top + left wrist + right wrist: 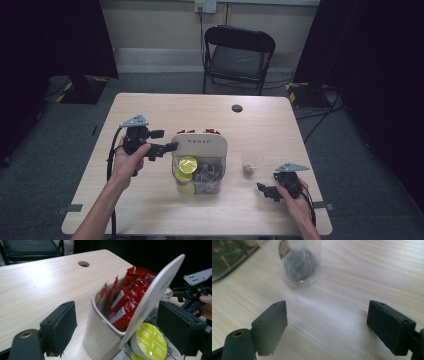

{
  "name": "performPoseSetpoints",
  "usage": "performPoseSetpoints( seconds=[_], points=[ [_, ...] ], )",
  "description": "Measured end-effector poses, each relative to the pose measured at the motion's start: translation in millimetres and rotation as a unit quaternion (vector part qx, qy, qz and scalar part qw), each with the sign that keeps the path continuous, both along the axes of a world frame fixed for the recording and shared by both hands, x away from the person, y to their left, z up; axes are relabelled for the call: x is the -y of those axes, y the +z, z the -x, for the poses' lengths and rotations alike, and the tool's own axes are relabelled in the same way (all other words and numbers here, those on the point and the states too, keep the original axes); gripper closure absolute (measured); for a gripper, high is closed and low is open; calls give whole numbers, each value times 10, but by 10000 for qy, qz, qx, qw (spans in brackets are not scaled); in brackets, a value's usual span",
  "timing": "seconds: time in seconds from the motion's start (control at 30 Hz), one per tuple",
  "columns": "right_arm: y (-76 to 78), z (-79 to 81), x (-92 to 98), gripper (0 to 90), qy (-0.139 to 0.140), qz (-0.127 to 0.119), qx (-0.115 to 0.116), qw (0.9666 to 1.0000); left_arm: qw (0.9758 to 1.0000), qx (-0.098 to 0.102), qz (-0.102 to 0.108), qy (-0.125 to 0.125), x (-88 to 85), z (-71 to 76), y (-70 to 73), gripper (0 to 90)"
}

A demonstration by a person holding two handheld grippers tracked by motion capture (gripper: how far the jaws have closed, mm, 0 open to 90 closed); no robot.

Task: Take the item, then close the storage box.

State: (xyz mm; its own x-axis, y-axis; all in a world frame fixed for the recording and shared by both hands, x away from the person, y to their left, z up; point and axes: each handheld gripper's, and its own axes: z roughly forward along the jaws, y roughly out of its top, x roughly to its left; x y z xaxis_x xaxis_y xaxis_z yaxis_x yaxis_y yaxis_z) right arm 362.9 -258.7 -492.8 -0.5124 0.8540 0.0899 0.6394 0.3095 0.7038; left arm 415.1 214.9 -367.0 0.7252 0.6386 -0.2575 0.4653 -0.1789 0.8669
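The left gripper (167, 146) stands open with its jaws astride the white organiser (200, 146) at the table's (150, 107) middle, one pad either side of its upright panel, neither visibly pressing. Red sachets (125, 300) fill the far compartment; yellow-lidded capsules (187, 164) lie in the clear near bin. To the right, the right gripper (262, 189) is open and empty, just near of a clear cup (250, 163) holding a dark pod. A folding chair (237, 55) stands beyond the table.
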Motion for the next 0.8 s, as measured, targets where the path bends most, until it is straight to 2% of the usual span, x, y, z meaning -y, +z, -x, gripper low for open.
performPoseSetpoints(
  seconds=[0.1,0.2,0.27,0.3,0.43,0.8],
  points=[
    [-20,13,14,167,-60,56,130,9999,9999,69,42,91,-77,-2,57,162],
    [-57,42,-8,163,-39,285,359,9989,9996,119,87,251,-128,-7,90,162],
    [-73,54,-15,154,-30,321,441,9985,9994,148,64,304,-145,-24,79,162],
    [-73,55,-14,154,-23,321,440,9985,9994,180,-24,297,-154,-35,71,162],
    [-73,54,-13,153,-14,321,440,9985,9989,152,55,446,-191,-54,57,162],
    [-74,57,-14,153,-26,321,438,9985,9975,0,19,706,-187,-187,-74,161]
  ],
)
